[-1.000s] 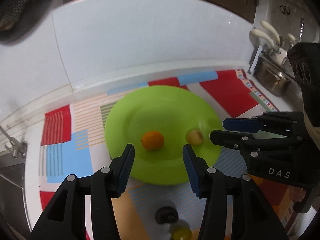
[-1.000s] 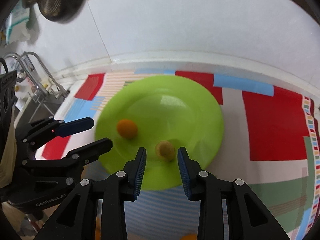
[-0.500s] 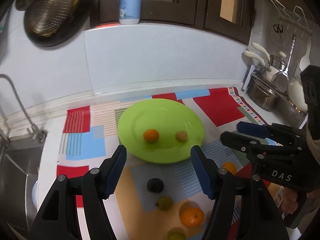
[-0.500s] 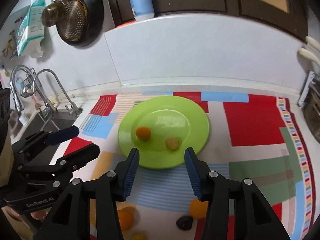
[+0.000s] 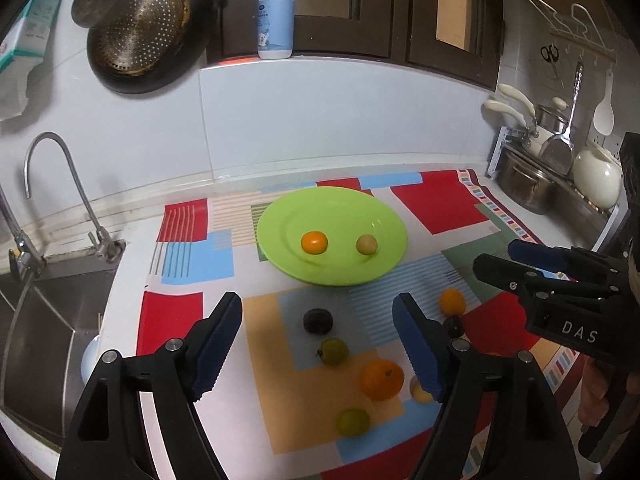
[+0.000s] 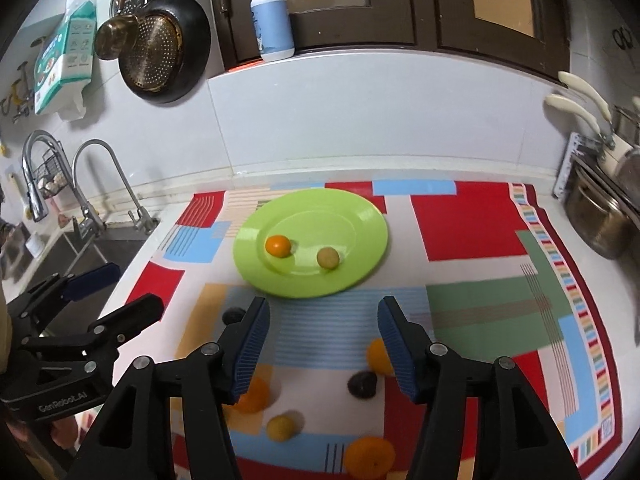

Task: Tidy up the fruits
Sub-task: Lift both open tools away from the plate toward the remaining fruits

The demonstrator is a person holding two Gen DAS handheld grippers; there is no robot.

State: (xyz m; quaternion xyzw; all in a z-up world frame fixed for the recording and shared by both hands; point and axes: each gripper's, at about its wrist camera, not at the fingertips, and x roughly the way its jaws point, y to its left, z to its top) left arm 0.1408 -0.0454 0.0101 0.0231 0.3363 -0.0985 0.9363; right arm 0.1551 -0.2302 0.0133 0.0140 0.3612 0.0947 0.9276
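Observation:
A lime green plate (image 5: 280, 220) (image 6: 360, 216) sits on the patterned mat and holds a small orange (image 5: 314, 242) (image 6: 277, 246) and a yellowish fruit (image 5: 366, 244) (image 6: 327, 258). Loose fruit lies on the mat nearer me: a dark plum (image 5: 317, 320), a green fruit (image 5: 334, 351), a large orange (image 5: 381, 379), another green fruit (image 5: 353, 422), a small orange (image 5: 452, 301) (image 6: 378, 356) and a dark fruit (image 6: 362, 385). My left gripper (image 5: 318, 346) is open and empty above the loose fruit. My right gripper (image 6: 322, 348) is open and empty too.
A sink (image 5: 36, 320) with a tap (image 5: 52, 184) lies at the left. Pots (image 5: 528, 184) and a white kettle (image 5: 596, 178) stand at the right. A pan (image 5: 148, 36) hangs on the wall and a soap bottle (image 5: 276, 16) stands on the ledge.
Both grippers have pulled back and up from the plate, and their jaws have opened wider. The loose fruit on the mat has come into view.

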